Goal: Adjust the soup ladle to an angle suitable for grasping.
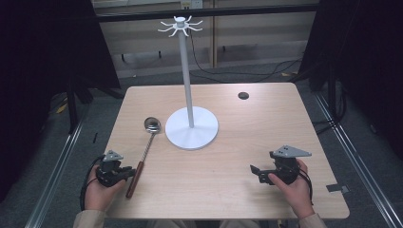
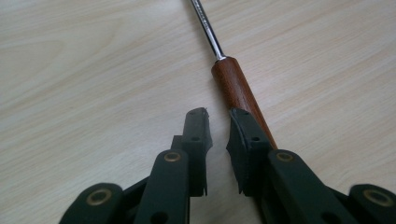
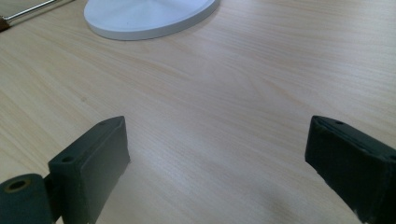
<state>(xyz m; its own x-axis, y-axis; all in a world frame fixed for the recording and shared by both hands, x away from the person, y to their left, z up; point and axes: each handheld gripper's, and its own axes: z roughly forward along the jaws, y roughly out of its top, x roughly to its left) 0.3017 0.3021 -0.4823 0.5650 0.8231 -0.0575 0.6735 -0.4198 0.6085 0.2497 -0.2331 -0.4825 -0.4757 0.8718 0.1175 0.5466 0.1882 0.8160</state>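
Note:
A ladle [image 1: 145, 151] with a steel bowl and a brown wooden handle [image 2: 236, 88] lies on the wooden table [image 1: 228, 142], left of the white hook stand [image 1: 191, 129]. My left gripper [image 1: 130, 172] rests on the table at the handle's near end. In the left gripper view its jaws [image 2: 217, 116] stand shut with a narrow slit and nothing in it. The handle runs just outside the right-hand jaw. My right gripper [image 1: 254, 172] sits at the front right, open wide over bare wood [image 3: 219, 135], and holds nothing.
The stand's tall pole [image 1: 187, 71] carries a ring of hooks [image 1: 180, 24] at the top. Its round base [image 3: 149, 16] lies ahead of the right gripper. A small black disc [image 1: 243, 95] sits at the table's far right. Dark curtains flank the table.

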